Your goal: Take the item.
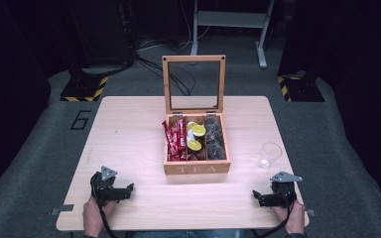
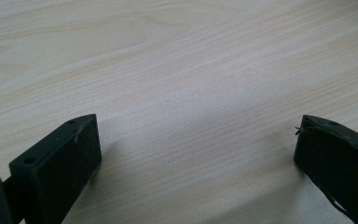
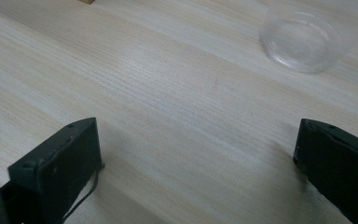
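Grippers rest at the near edge of a pale wooden table (image 1: 129,124), one in each of a person's hands, before any contact with the goods. The left gripper (image 1: 124,191) sits at the near left corner and the right gripper (image 1: 259,197) at the near right; each gripper view shows its black jaws spread wide over bare wood, holding nothing. Between them, farther back at mid-table, stands a light wooden tea box (image 1: 197,167) with its glass-paned lid propped upright, its compartments filled with red sachets (image 1: 175,141), lime-topped capsules (image 1: 196,136) and dark tea bags (image 1: 215,139). A clear plastic cup (image 1: 270,153) stands just ahead of the right gripper, well apart from the box. Work appears to be at its starting step; the next move likely calls for one gripper to travel forward to the box or the cup.
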The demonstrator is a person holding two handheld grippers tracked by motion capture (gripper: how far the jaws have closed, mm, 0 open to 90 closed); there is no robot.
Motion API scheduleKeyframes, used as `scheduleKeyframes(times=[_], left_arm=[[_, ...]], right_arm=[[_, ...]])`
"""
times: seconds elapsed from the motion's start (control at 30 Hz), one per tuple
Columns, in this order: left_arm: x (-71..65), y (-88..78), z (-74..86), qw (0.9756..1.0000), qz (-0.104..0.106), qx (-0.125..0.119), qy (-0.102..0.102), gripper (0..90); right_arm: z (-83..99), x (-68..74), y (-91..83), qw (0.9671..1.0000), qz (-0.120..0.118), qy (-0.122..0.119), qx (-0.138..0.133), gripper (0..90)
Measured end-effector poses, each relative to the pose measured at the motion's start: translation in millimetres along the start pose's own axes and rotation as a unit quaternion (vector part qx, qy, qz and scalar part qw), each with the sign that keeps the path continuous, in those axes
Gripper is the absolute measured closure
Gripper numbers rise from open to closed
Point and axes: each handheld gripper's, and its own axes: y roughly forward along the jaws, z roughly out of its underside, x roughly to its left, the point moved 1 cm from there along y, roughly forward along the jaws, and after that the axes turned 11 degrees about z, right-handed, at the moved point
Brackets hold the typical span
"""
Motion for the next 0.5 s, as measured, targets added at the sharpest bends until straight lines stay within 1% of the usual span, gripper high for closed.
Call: scheduleKeyframes(times=[0.3,0.47,0.5], left_arm=[[0.0,0.0,0.0,1.0000,0.000,0.000,0.000,0.5],[0.3,0.1,-0.3,1.0000,0.001,0.002,0.000,0.4],[-0.3,0.8,-0.3,1.0000,0.001,-0.003,-0.005,0.4]], right_arm=[[-0.2,-0.1,0.3,1.0000,0.000,0.000,-0.001,0.0],[-0.8,0.0,0.1,1.0000,0.000,0.001,0.003,0.0],[-1.1,0.0,0.3,1.0000,-0.001,0.000,0.004,0.0]])
